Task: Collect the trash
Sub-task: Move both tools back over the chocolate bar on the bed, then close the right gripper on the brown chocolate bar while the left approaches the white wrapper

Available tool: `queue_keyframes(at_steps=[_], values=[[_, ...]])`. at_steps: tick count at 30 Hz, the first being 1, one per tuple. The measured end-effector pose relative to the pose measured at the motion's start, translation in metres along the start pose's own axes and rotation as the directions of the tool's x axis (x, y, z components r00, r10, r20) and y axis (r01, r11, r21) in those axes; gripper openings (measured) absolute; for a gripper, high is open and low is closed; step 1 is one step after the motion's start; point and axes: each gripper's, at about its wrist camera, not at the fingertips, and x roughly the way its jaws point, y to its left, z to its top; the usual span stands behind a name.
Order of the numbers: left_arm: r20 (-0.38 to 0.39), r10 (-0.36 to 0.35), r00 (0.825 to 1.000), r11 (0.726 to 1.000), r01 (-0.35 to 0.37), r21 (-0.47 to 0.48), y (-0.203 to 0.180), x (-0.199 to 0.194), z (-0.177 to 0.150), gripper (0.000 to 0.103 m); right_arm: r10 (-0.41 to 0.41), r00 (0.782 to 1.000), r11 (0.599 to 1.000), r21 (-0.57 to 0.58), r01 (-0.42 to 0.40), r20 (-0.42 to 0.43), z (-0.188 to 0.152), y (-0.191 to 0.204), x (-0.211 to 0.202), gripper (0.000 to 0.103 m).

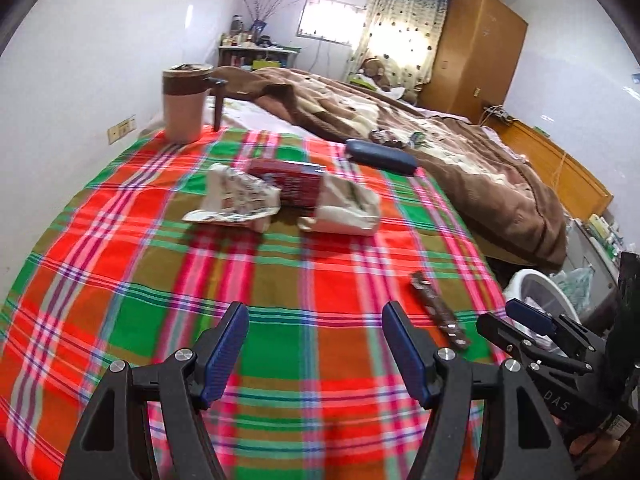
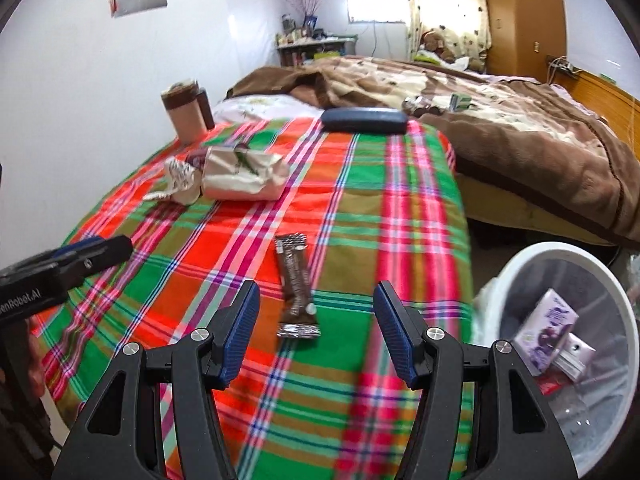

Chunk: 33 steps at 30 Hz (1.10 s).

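Note:
A brown snack wrapper [image 2: 296,284] lies flat on the plaid sheet [image 2: 360,208], just ahead of my open, empty right gripper [image 2: 316,304]; it also shows in the left wrist view [image 1: 438,310]. Farther up the bed lie a crumpled patterned wrapper [image 1: 236,200], a red box [image 1: 296,184] and a crumpled white bag [image 1: 348,212]. My left gripper [image 1: 316,320] is open and empty, hovering over the sheet short of that pile. A white trash bin [image 2: 616,292] stands beside the bed at right, holding a purple carton [image 2: 548,328] and other trash.
A tan lidded cup [image 1: 184,100] stands at the sheet's far left corner. A dark blue case [image 1: 380,152] lies near a rumpled brown blanket [image 1: 480,168] that carries small wrappers [image 2: 420,105]. A wall runs along the left; a wooden wardrobe [image 1: 476,48] stands behind.

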Motion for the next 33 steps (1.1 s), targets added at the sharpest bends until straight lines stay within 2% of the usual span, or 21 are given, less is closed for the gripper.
queue_keyframes(at_steps=[5,10,14,16,18,28,33], values=[[-0.007,0.033,0.999,0.999,-0.033,-0.030,0.027,0.007,0.007,0.069,0.020,0.999,1.000,0.004,-0.019,-0.049,0.004,0.010,0.017,0.060],[-0.012,0.042,0.999,0.998,-0.043,-0.039,0.047,0.019,0.022,0.069,0.010,0.996,1.000,-0.001,-0.010,-0.086,0.007,0.015,0.031,0.054],[-0.024,0.052,0.998,0.998,-0.052,-0.020,0.052,0.032,0.034,0.069,-0.013,0.991,1.000,0.000,0.013,-0.130,0.006,0.014,0.041,0.040],[-0.031,0.039,0.999,0.999,-0.039,-0.011,0.050,0.039,0.038,0.069,-0.025,0.992,1.000,-0.004,0.025,-0.125,0.008,0.015,0.040,0.035],[-0.034,0.026,0.999,1.000,-0.026,-0.005,0.046,0.043,0.041,0.069,-0.049,0.990,0.999,-0.009,0.048,-0.130,0.009,0.015,0.042,0.022],[-0.038,-0.080,0.996,0.996,0.082,0.047,0.008,0.065,0.057,0.069,-0.019,0.992,0.999,0.029,0.022,-0.122,0.012,0.009,0.043,0.020],[-0.040,-0.094,0.995,0.991,0.098,0.089,-0.008,0.077,0.068,0.069,-0.016,0.993,0.999,0.028,0.019,-0.119,0.014,0.007,0.045,0.020]])
